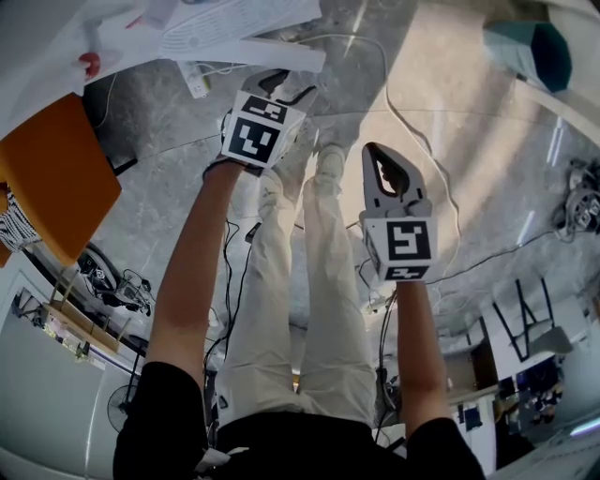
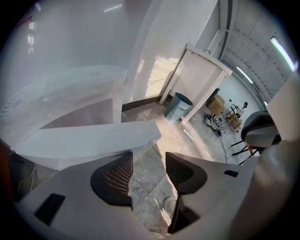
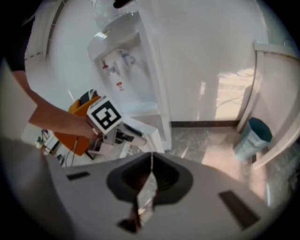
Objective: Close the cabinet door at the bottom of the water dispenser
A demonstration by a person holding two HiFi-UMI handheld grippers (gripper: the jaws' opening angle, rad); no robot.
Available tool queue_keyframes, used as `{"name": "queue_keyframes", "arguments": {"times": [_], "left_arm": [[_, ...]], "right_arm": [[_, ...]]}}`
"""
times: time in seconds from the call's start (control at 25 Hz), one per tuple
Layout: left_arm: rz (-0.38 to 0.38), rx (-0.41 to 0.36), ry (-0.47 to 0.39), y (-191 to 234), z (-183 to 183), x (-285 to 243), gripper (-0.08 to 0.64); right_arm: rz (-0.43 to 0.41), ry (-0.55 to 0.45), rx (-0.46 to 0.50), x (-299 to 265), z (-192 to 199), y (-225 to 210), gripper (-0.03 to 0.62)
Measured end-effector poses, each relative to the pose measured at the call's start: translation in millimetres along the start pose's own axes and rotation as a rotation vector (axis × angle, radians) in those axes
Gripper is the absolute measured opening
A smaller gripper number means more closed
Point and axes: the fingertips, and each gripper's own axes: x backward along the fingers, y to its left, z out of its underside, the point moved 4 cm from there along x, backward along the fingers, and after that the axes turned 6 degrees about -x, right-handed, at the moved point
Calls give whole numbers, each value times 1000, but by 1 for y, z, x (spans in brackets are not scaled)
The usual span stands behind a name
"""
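The white water dispenser (image 3: 125,61) stands against the wall, its taps visible in the right gripper view. Its bottom cabinet door (image 3: 143,130) hangs open, a white panel (image 2: 89,138) lying just ahead of my left jaw. My left gripper (image 2: 147,161) is open with only floor showing between the fingers; it hovers right at the door's edge. From the head view, the left gripper (image 1: 279,86) reaches toward the dispenser's base (image 1: 234,28). My right gripper (image 1: 380,155) hangs back over the floor, away from the door. Its jaws (image 3: 151,164) are shut on nothing.
An orange chair (image 1: 56,173) stands left of the dispenser. A teal bin (image 2: 179,105) and a white table frame (image 2: 201,75) sit to the right by the wall. Cables (image 1: 422,141) and a power strip (image 1: 197,80) lie on the grey floor. The person's legs (image 1: 300,281) stand below.
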Motion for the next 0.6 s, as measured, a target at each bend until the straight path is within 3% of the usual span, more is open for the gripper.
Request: {"name": "queue_keyframes", "arguments": {"times": [0.6], "left_arm": [[-75,-54,-34,29,-26,-8,221]], "right_arm": [[3,-11,5,-8,-4,-10,35]]}}
